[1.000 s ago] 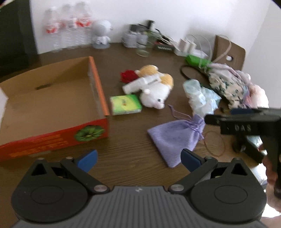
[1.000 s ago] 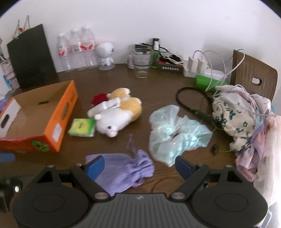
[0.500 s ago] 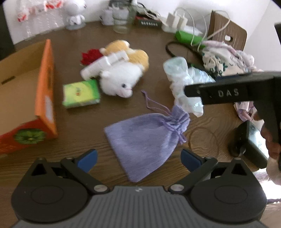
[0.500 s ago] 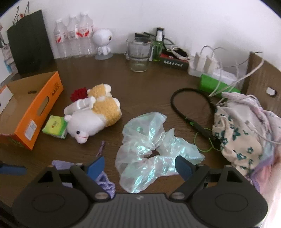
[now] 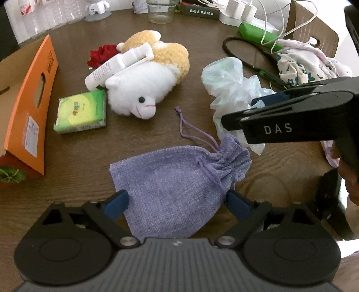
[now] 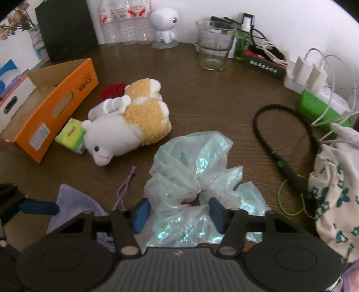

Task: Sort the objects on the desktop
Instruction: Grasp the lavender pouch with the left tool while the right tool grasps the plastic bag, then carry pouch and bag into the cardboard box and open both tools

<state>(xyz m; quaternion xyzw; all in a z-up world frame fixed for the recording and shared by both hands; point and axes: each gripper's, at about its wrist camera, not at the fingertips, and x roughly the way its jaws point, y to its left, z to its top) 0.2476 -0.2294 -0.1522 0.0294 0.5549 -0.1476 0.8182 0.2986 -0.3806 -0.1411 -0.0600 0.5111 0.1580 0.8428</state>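
A purple drawstring pouch (image 5: 179,186) lies flat on the brown table. My left gripper (image 5: 177,203) is open with its blue pads on either side of the pouch's near end. A crumpled clear plastic bag (image 6: 202,179) lies in the middle of the table. My right gripper (image 6: 179,212) is open, narrower than before, with the bag's near part between its pads. It shows from the side in the left wrist view (image 5: 269,105). A white and yellow plush toy (image 5: 148,85), a white tube (image 5: 119,63), a green tissue pack (image 5: 82,113) and a red flower (image 5: 101,54) lie farther back.
An open orange cardboard box (image 6: 60,112) stands at the left. Patterned cloth (image 6: 336,191) is piled at the right with a black loop cable (image 6: 280,143). A glass (image 6: 213,47), water bottles (image 6: 125,20), a white figurine (image 6: 165,24) and a charger strip (image 6: 314,78) line the back.
My left gripper moved forward and down until the pouch lay between its pads. My right gripper moved forward over the plastic bag and its jaws narrowed around it.
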